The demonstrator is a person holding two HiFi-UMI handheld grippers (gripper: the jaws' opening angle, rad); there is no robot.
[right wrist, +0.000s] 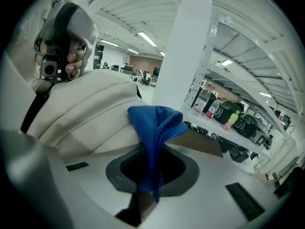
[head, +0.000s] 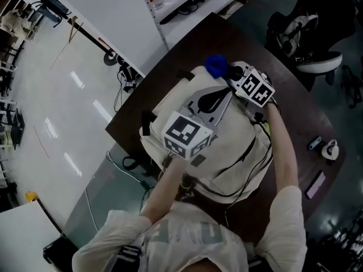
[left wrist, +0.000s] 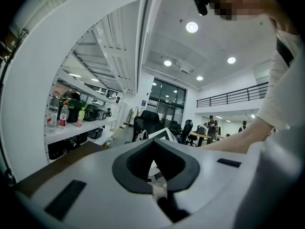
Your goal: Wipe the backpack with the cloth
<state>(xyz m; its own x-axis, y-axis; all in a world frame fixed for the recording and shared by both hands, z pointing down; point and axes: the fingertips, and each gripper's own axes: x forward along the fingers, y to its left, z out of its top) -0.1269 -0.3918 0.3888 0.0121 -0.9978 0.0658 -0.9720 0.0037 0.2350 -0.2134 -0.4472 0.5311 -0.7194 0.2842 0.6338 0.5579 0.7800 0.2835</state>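
My right tongs (head: 229,72) clamped the blue cloth (head: 215,66) at the far edge of the backpack (head: 227,157). My left tongs (head: 226,97) were over its middle, jaws together and empty.

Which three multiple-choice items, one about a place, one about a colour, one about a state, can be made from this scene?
1. Where does the backpack lie? A on the floor; B on the dark table; C on a shelf.
2. What colour is the cloth? A blue; B red; C yellow.
3. How is the right gripper? A open, empty; B shut on a strap; C shut on the cloth.
Key: 1 B, the dark table shows around it; 2 A, it is plainly blue; 3 C, its jaws pinch the cloth.
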